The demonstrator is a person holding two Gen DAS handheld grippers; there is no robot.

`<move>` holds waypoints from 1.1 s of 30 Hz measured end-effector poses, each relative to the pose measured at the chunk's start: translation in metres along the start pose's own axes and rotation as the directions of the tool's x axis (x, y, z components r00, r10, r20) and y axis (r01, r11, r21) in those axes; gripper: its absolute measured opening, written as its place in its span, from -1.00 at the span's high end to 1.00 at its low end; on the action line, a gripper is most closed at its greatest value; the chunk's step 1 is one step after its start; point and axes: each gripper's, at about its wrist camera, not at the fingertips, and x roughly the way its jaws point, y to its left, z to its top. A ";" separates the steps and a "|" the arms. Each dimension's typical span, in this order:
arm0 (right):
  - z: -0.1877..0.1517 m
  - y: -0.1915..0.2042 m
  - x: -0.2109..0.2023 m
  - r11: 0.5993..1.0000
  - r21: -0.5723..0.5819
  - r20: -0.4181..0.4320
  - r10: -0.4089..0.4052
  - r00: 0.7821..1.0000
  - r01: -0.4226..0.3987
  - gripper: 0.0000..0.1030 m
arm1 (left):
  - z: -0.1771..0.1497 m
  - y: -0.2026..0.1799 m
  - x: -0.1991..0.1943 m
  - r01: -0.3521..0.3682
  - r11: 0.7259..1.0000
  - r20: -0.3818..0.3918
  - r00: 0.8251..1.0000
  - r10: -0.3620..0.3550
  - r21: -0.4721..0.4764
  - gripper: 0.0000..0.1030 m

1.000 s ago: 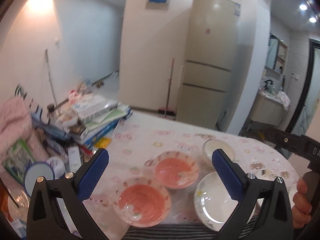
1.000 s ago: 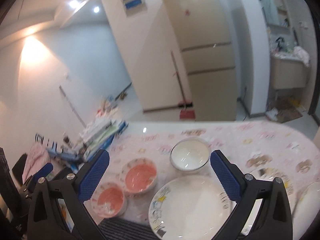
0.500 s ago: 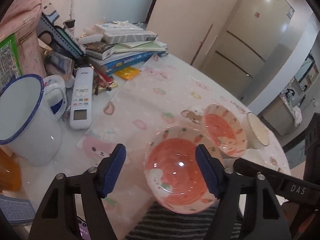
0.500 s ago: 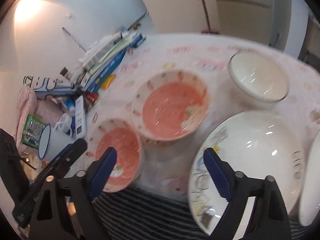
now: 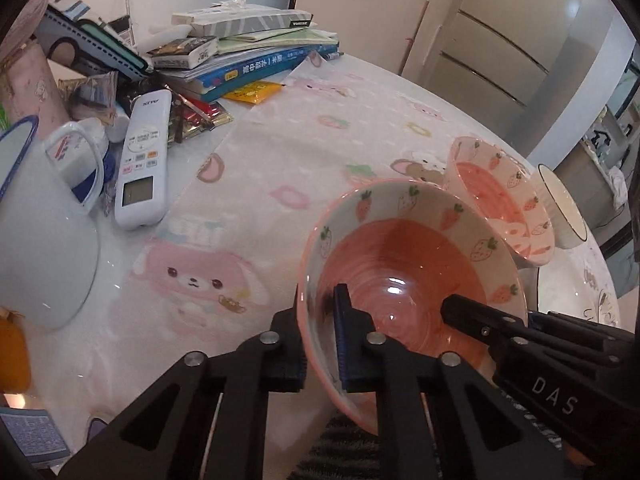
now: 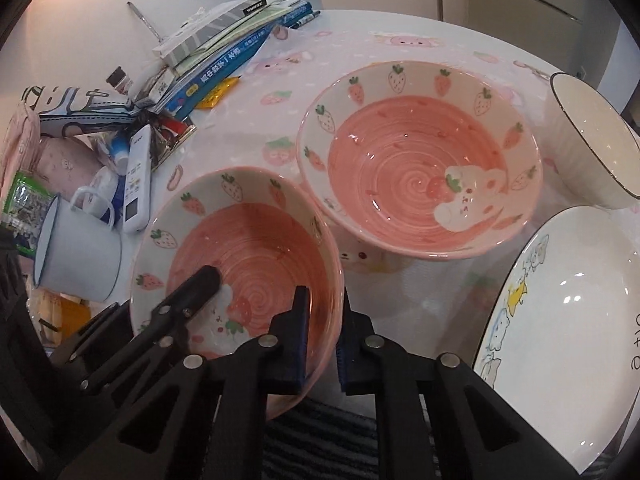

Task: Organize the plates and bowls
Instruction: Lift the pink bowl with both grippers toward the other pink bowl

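Note:
A small pink strawberry bowl (image 5: 404,264) (image 6: 248,248) sits at the near edge of the table. My left gripper (image 5: 320,344) is shut on its left rim. My right gripper (image 6: 322,340) is shut on its right rim, and its finger shows in the left wrist view (image 5: 480,320). The left gripper's finger shows inside the bowl in the right wrist view (image 6: 192,292). A larger pink strawberry bowl (image 6: 416,160) (image 5: 500,200) stands just behind it. A white bowl (image 6: 592,140) (image 5: 560,208) and a white cartoon plate (image 6: 568,320) (image 5: 572,292) lie to the right.
A white enamel mug (image 5: 36,232) (image 6: 76,248), a remote control (image 5: 142,160) and a pile of books (image 5: 248,52) crowd the table's left side. A striped mat (image 6: 320,440) lies at the near edge. A fridge (image 5: 500,48) stands behind the table.
Both grippers have come down onto the small pink bowl and shut on its opposite rims. They were open above the table before.

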 end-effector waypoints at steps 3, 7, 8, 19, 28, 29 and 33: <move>-0.003 0.003 0.000 1.000 -0.021 0.019 -0.010 1.000 0.010 0.76 | -0.001 0.000 -0.002 0.003 1.000 0.012 1.000 -0.003 0.007 0.84; -0.004 -0.001 -0.006 1.000 -0.016 0.022 0.004 1.000 -0.003 0.76 | -0.002 -0.003 -0.007 -0.009 1.000 0.039 0.999 0.008 0.028 0.84; -0.004 -0.002 -0.009 1.000 -0.018 0.025 0.009 1.000 -0.008 0.76 | -0.002 -0.005 -0.009 -0.012 0.999 0.049 0.999 0.011 0.032 0.84; -0.003 -0.002 -0.055 0.997 -0.017 0.092 0.080 0.993 -0.079 0.76 | 0.000 -0.025 -0.056 -0.079 0.995 0.187 0.980 0.067 0.056 0.83; 0.002 -0.021 -0.121 0.993 0.002 0.260 0.110 0.959 -0.114 0.76 | 0.029 -0.071 -0.100 -0.118 0.983 0.270 0.960 0.077 0.141 0.83; 0.003 -0.025 -0.128 0.994 0.009 0.284 0.105 0.953 -0.112 0.76 | 0.034 -0.078 -0.104 -0.112 0.982 0.273 0.960 0.066 0.155 0.83; 0.009 -0.050 -0.155 0.993 0.052 0.385 0.081 0.919 -0.109 0.76 | 0.053 -0.115 -0.113 -0.093 0.967 0.309 0.951 0.017 0.235 0.83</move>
